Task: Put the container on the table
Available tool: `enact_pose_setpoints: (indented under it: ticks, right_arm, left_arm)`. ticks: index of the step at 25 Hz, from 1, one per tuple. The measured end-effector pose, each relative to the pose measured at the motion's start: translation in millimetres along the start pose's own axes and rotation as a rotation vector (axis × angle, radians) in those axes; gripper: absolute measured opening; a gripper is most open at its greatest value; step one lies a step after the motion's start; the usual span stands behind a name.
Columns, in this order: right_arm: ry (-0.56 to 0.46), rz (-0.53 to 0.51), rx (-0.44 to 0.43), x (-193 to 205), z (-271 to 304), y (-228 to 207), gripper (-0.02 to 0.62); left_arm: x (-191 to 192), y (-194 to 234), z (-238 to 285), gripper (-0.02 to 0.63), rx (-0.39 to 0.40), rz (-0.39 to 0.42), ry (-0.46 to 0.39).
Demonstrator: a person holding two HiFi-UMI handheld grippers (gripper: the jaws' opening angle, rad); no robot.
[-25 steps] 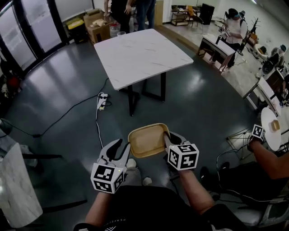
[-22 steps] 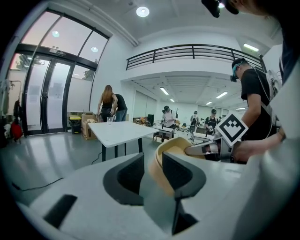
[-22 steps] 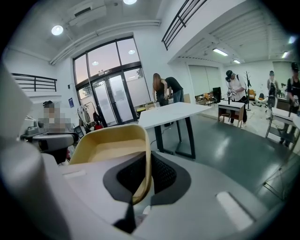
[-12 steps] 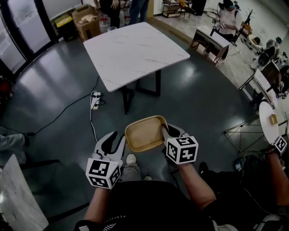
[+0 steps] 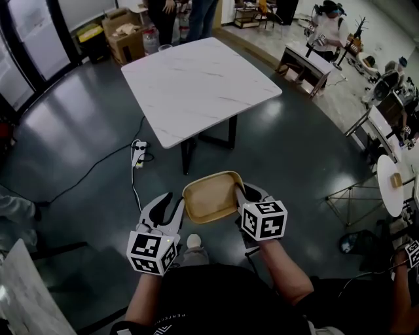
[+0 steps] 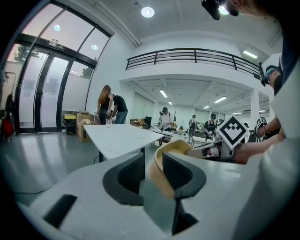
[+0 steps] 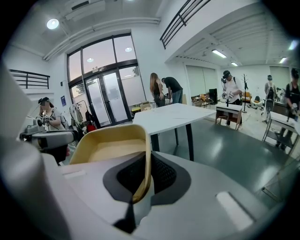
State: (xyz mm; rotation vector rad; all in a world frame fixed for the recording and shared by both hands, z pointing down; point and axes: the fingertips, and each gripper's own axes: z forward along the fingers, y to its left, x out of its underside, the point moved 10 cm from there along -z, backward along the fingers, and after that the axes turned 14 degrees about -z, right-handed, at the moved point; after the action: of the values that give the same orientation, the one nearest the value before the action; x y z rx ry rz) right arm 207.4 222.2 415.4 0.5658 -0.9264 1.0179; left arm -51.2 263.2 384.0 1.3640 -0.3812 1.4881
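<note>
A tan, shallow rectangular container hangs in the air in front of me, over the dark floor. My left gripper is shut on its left rim; in the left gripper view the tan rim sits between the jaws of that gripper. On the opposite side my right gripper is shut on the right rim, and the right gripper view shows the container wall pinched in that gripper. The white marble table stands ahead, apart from the container.
A power strip and its cable lie on the floor left of the table's legs. Cardboard boxes and two people are beyond the table. Desks and a round white table stand at the right.
Both grippers have carried the container forward toward the white table, which now looks nearer and larger. The grip on both rims is unchanged.
</note>
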Motion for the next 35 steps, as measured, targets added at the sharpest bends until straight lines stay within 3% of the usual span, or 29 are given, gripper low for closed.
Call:
enact_pose_setpoints:
  ticks: [14, 26, 35]
  right_arm:
    - [0.034, -0.013, 0.009, -32, 67, 8, 0.015]
    - [0.026, -0.013, 0.011, -67, 124, 11, 0.015]
    - [0.056, -0.018, 0.006, -80, 158, -9, 0.015]
  left_arm:
    - [-21, 64, 27, 0.118, 0.004, -0.055, 0.002]
    - [-53, 113, 53, 0.118, 0.006, -0.034, 0.008]
    - [-63, 131, 86, 0.118, -0.002, -0.054, 0.034]
